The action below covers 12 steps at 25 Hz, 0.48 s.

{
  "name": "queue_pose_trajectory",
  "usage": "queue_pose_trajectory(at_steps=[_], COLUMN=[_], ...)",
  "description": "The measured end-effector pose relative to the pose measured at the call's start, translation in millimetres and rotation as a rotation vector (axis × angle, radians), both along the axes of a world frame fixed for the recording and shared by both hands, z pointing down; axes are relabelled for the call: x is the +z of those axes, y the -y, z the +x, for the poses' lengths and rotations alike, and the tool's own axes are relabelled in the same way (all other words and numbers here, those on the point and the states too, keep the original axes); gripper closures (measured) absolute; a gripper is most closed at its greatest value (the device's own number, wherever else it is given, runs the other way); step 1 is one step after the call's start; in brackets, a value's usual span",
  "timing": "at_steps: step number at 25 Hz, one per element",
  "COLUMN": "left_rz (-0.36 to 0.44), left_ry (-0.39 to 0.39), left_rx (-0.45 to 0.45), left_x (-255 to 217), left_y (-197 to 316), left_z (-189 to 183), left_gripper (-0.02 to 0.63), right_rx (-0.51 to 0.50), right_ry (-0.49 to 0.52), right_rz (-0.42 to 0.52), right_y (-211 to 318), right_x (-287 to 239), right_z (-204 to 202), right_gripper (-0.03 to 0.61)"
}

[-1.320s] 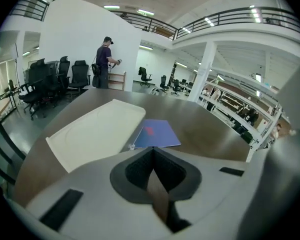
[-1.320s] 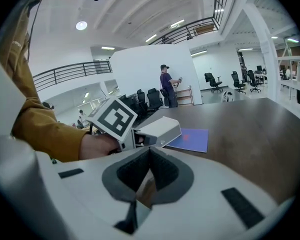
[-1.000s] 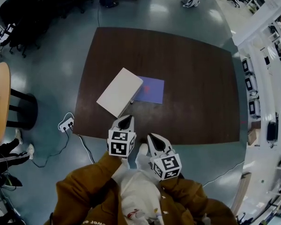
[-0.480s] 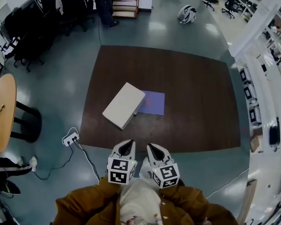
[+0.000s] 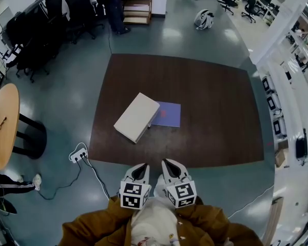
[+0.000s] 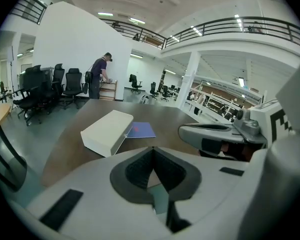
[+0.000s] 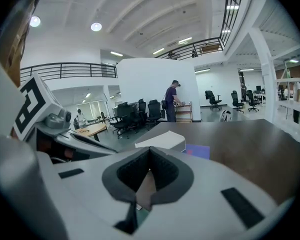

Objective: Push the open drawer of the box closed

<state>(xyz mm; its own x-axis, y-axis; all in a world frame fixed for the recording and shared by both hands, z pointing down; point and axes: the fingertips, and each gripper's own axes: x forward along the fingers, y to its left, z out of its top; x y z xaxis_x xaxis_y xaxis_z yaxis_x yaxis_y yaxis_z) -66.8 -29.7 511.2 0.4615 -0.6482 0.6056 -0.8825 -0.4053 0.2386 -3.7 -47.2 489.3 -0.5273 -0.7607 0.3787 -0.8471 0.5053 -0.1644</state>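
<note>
Floor (image 5: 66, 86): one grey-blue glossy expanse around everything.
Table (image 5: 210, 96): one, dark brown and rectangular, carrying only the box with its drawer.
Round table (image 5: 1, 118): one, light wood on black legs, at the left edge of the head view.
Person with the grippers: one, in a brown jacket (image 5: 92, 224), at the bottom edge of the head view, in front of the table's near edge.
Second person (image 5: 113, 4): one, in dark clothes, standing at a low wooden shelf (image 5: 138, 6) beyond the far end of the table.
Chairs (image 5: 77, 6): black office chairs crowded at the far left; the exact number cannot be told.
Box (image 5: 137, 117): one, white and flat-topped, lying at a slant on the left half of the table, nearer the person's side than the far side.
Drawer (image 5: 167, 114): one, purple-blue, standing out of the box's long side toward the right of the head view, so it is open.
Left gripper (image 5: 139, 171): one, over the floor just short of the table's near edge, well apart from the box; its own view (image 6: 152, 151) shows the two jaws pressed together tip to tip.
Right gripper (image 5: 170, 165): one, close beside the left one; its own view (image 7: 149, 151) shows the two jaws likewise pressed together.
Marker cubes: two, one on each gripper.
Power strip (image 5: 78, 154): one, white, on the floor by the table's near left corner, with a cable trailing from it.
</note>
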Motion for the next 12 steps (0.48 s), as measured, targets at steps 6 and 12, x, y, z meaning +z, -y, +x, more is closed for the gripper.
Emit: queue_pose_trajectory(at_steps=[6,12], left_rz=[0.006,-0.002], left_ry=[0.0,-0.01], left_rx=[0.027,0.026], left_x=[-6,-4], left_y=[-6,-14], left_z=[6,5], left_gripper=[0.607,0.607], right_rx=[0.0,0.008], right_ry=[0.007,0.013], right_rz=[-0.007,-0.019], right_y=[-5,-15], right_x=[-3,1], right_z=[-3,-1], right_gripper=[0.574,0.573])
